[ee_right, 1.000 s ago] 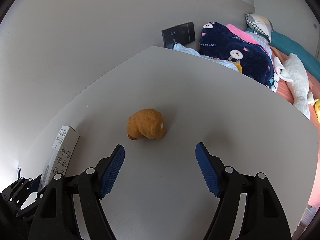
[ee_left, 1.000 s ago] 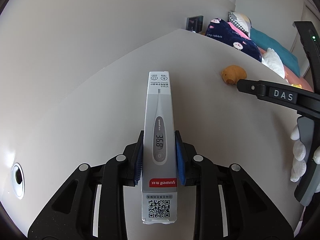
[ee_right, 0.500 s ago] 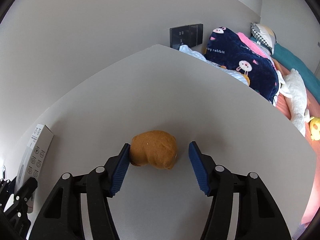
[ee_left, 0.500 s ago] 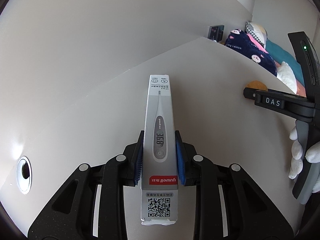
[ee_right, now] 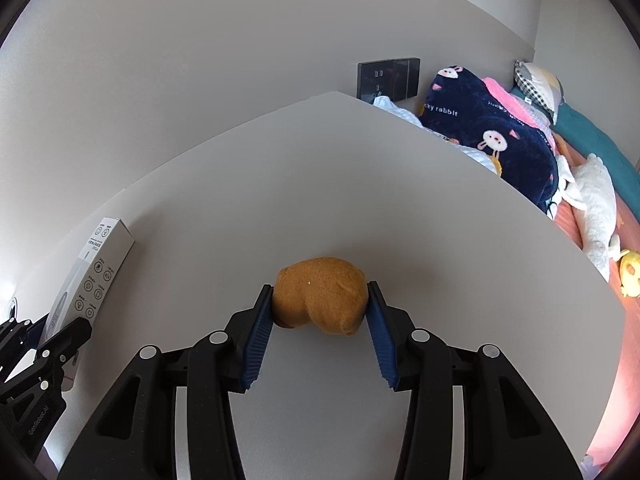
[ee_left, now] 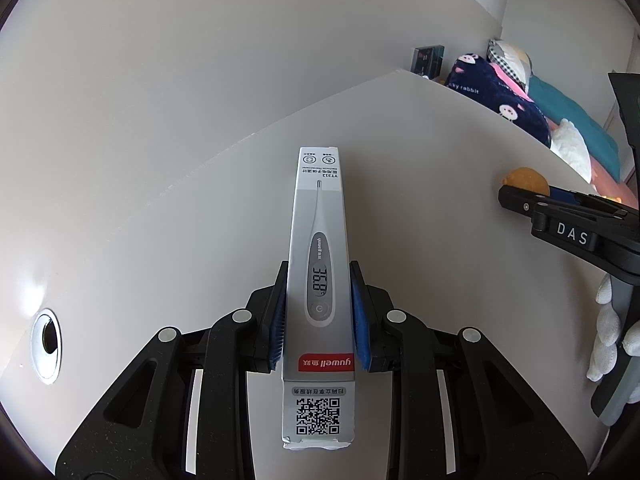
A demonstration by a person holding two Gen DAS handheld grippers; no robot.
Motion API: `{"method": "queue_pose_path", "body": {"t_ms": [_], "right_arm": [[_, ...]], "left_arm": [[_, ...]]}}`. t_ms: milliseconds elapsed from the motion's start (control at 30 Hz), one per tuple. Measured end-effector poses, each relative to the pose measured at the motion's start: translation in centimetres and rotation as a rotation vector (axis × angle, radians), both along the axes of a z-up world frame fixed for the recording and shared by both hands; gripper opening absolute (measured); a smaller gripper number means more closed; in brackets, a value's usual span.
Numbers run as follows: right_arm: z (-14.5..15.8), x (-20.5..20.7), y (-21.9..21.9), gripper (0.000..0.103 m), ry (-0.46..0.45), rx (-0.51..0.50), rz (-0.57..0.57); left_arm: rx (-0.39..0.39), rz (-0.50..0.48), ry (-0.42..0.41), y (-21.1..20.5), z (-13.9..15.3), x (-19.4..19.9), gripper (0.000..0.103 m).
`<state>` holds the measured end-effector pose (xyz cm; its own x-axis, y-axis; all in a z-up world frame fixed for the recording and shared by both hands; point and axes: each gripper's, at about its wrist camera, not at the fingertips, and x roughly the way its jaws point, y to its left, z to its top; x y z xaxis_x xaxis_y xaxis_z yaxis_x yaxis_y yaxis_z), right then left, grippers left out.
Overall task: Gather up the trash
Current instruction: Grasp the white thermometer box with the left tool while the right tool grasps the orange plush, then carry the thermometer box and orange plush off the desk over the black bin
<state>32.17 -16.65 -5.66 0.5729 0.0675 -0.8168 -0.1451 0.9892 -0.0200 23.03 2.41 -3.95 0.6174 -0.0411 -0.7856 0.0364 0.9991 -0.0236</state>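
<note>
In the left wrist view my left gripper (ee_left: 318, 270) is shut on a long grey thermometer box (ee_left: 319, 216), held lengthwise above the white table (ee_left: 440, 240). The same box (ee_right: 96, 272) shows at the left of the right wrist view. There my right gripper (ee_right: 319, 289) has its jaws closing on an orange crumpled lump (ee_right: 320, 300) that rests on the table, and both blue pads touch its sides. From the left wrist view the lump (ee_left: 524, 179) peeks out behind the right gripper's finger at the far right.
A round cable hole (ee_left: 47, 344) sits in the table at the left. Beyond the table's right edge lies a bed with a dark blue rabbit blanket (ee_right: 500, 140) and soft toys. A dark wall socket (ee_right: 388, 80) is behind the table's far corner. A white-gloved hand (ee_left: 608, 340) holds the right gripper.
The right gripper moved forward around the orange lump and its jaws narrowed until the pads met its sides. The left gripper kept hold of the box, nearly still.
</note>
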Motion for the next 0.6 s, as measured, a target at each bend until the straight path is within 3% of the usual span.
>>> {"method": "queue_pose_path", "body": {"t_ms": [600], "right_arm": [[4.6, -7.4, -3.8, 0.047, -0.039, 0.036, -0.026]], "left_arm": [[-0.010, -0.082, -0.028, -5.0, 2.7, -4.2, 0.027]]}}
